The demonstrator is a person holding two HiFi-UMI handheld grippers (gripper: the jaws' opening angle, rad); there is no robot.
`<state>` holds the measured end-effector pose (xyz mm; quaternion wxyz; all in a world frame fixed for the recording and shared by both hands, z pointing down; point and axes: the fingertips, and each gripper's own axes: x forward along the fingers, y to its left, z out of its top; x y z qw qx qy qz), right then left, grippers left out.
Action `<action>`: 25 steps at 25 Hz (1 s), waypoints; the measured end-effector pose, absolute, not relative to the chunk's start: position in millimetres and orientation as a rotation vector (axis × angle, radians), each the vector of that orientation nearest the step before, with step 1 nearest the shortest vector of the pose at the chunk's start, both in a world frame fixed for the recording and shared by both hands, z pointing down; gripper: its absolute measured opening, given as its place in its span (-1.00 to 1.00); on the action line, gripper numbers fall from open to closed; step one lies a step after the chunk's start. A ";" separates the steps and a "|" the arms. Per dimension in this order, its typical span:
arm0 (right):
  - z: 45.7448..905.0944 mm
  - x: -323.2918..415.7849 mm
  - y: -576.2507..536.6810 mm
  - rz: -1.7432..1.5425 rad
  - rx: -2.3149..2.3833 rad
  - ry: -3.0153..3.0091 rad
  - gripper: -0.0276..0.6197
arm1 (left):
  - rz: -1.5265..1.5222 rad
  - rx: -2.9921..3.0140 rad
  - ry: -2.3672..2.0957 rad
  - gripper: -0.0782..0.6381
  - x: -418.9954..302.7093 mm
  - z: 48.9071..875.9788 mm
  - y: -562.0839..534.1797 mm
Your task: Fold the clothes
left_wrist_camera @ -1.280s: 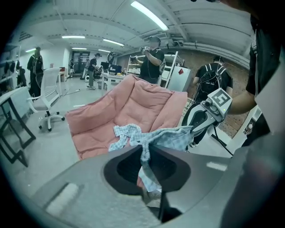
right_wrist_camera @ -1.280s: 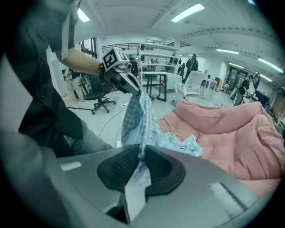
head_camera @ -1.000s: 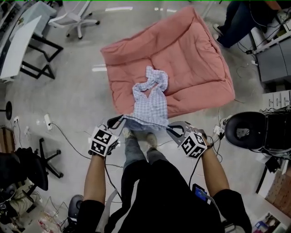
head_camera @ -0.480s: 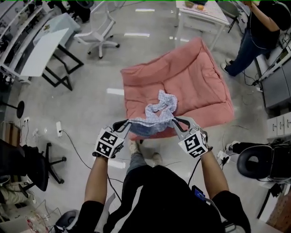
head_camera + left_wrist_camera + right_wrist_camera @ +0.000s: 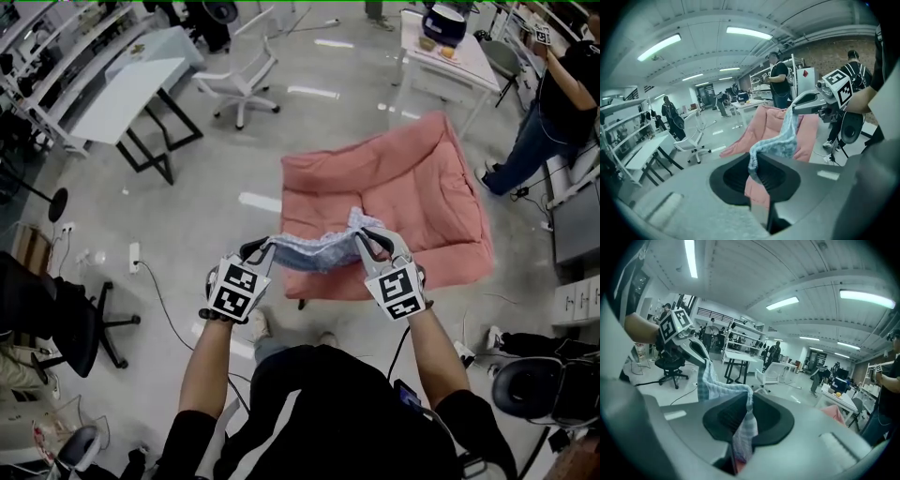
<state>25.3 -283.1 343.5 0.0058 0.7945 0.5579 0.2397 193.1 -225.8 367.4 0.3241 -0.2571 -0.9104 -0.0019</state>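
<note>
Black short-sleeved top (image 5: 314, 412), grey-blue jeans (image 5: 267, 349). Left hand-held gripper (image 5: 267, 246) and right hand-held gripper (image 5: 361, 236): grey shells, dark jaws, each topped by a white cube of black square markers. Thin black cable (image 5: 401, 345) off the right wrist.

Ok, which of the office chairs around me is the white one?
The white swivel chair beside the long white desk. The chair at the left edge and the chair in the lower right corner are black.

The checked garment (image 5: 319, 253) is bunched beyond telling its kind; the pink quilt (image 5: 412, 178) is partly covered by it.
</note>
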 end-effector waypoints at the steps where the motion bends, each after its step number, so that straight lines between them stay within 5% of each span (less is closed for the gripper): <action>1: 340.7 30.9 -278.2 0.747 2.484 1.741 -0.79 | -0.011 -0.688 -2.394 -0.67 199.5 364.7 -220.6; 25: 269.7 297.0 -114.0 0.585 2.493 1.589 -0.79 | 0.059 -0.929 -2.418 -0.67 463.9 286.0 -66.9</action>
